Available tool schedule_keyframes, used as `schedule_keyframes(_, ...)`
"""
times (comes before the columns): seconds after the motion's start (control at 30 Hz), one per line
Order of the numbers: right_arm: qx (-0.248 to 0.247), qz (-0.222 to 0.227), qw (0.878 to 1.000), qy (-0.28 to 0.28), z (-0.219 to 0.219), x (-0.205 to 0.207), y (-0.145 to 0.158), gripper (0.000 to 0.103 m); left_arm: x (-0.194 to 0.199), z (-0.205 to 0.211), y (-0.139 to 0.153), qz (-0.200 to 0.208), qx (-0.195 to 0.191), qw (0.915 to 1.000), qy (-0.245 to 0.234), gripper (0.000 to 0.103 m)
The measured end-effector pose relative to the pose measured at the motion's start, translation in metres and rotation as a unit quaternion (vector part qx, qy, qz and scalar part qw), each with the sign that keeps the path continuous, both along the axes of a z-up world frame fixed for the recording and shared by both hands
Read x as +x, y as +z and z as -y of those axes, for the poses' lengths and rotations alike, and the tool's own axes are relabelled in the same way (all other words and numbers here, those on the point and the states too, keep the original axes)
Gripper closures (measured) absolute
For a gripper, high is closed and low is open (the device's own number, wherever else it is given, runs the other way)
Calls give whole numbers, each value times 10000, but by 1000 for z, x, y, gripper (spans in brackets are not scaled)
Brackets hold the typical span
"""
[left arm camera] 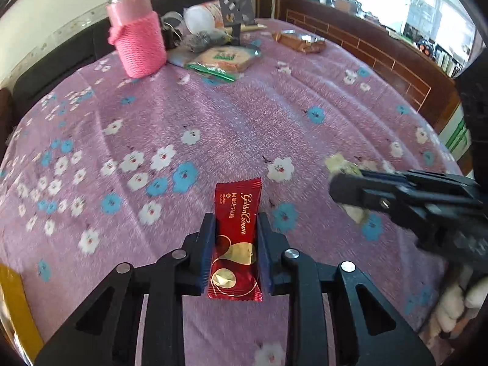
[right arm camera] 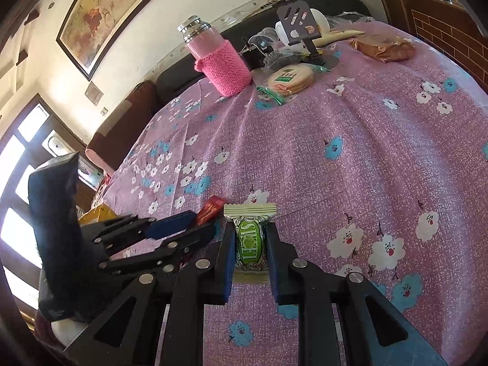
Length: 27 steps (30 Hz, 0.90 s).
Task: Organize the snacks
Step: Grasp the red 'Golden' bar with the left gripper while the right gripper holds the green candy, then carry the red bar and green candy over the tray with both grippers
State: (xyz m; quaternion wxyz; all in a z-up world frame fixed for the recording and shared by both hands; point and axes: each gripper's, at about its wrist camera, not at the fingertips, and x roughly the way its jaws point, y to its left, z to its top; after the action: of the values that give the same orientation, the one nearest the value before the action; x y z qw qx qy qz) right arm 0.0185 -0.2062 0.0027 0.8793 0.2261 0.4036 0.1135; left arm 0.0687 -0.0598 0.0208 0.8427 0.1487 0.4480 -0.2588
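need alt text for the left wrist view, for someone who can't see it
The left gripper holds a red Golden Crown candy between its blue pads above a purple floral cloth. The right gripper reaches in from the right, over a pale candy. A pink knit-sleeved bottle and snack packets sit at the far edge.

A framed painting (right arm camera: 100,15) hangs on the cream wall (right arm camera: 146,58); below it runs a dark sofa (right arm camera: 170,82), and left of it bright windows (right arm camera: 18,183) glare.

Left hand-held gripper (left arm camera: 235,231) clamped on a wrapper, right hand-held gripper (right arm camera: 250,241) likewise, side by side
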Motion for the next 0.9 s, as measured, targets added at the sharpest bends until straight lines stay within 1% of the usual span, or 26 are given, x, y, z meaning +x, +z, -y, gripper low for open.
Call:
schedule_keyframes(0.13,11,52,10000,3,-1,-3,1,83,-20,-25,18,118,-252,9993,230,80)
schedule_keyframes(0.27,4,162,9999,30,-3,-5,5,83,-50,-67,43,257,-600,9959,630,79)
schedule_keyframes(0.37,58,312,9995,35,-5,-11,9,83,-79,-106,62,425,-783,9907,1030,79)
schedule_keyframes(0.43,54,430,9991,42,-8,-15,13,83,-99,-138,74,548,-939,9844,1380,79)
schedule_keyframes(0.5,27,505,9987,95,-14,-19,14,83,-121,-177,86,736,-1133,9741,1813,79)
schedule_keyframes(0.53,7,514,9986,126,-17,-20,14,83,-132,-199,91,824,-1239,9675,2044,79)
schedule_keyframes(0.63,-227,492,9985,75,-31,-22,17,83,-157,-255,96,957,-1530,9486,2601,79)
schedule_keyframes(0.7,-325,515,9980,167,-47,-28,23,83,-170,-291,95,1009,-1641,9359,2948,79)
schedule_keyframes(0.73,-310,520,9978,274,-58,-33,27,84,-174,-304,93,1017,-1698,9304,3086,79)
schedule_keyframes(0.77,-274,525,9975,381,-67,-36,31,84,-178,-321,90,1001,-1824,9227,3247,79)
schedule_keyframes(0.83,-243,572,9951,763,-101,-46,43,84,-181,-341,84,956,-1996,9128,3432,79)
schedule_keyframes(0.9,-303,616,9904,1197,-141,-52,55,84,-183,-355,75,914,-2053,9064,3577,79)
